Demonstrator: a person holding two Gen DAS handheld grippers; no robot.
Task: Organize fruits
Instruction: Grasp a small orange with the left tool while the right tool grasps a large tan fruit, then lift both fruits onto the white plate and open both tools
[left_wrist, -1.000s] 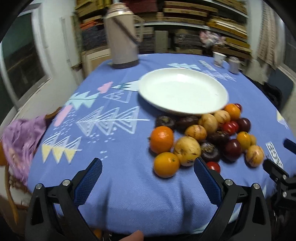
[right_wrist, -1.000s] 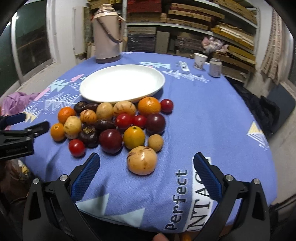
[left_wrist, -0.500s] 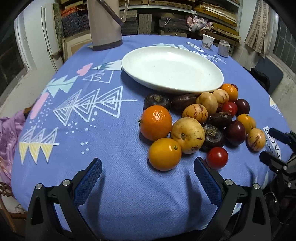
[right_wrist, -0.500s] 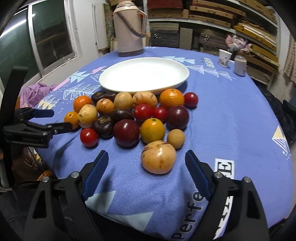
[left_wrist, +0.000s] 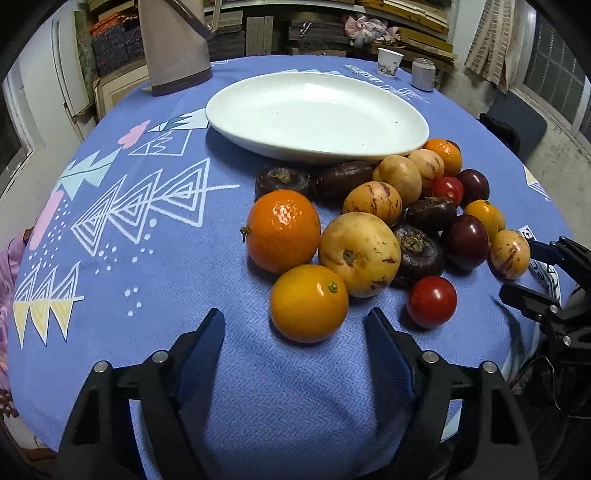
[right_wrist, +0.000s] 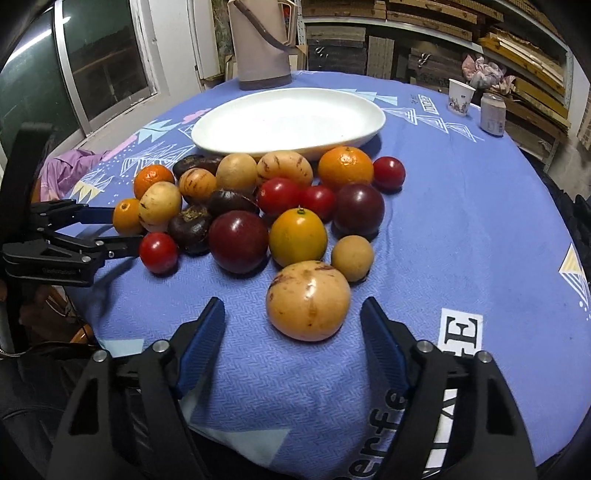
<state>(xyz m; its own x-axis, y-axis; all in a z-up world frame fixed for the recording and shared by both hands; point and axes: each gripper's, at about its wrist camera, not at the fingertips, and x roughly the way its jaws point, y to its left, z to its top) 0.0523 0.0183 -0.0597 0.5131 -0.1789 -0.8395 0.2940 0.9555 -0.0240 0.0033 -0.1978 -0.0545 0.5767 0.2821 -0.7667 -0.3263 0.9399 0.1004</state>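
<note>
Both wrist views look steeply down from the near table edge, close over the heaped mixed fruit (left_wrist: 384, 221). Left sits left, right sits right; both share the oval white ceramic plate (right_wrist: 229, 140).

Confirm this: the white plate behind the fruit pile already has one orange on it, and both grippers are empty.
Not right. The white plate has nothing on it; every orange lies on the tablecloth in front, as the left wrist view shows. Both grippers are empty.

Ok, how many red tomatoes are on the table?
4 tomatoes: one at the pile's left edge, two together mid-pile, one right of the orange; others may be hidden.
</note>
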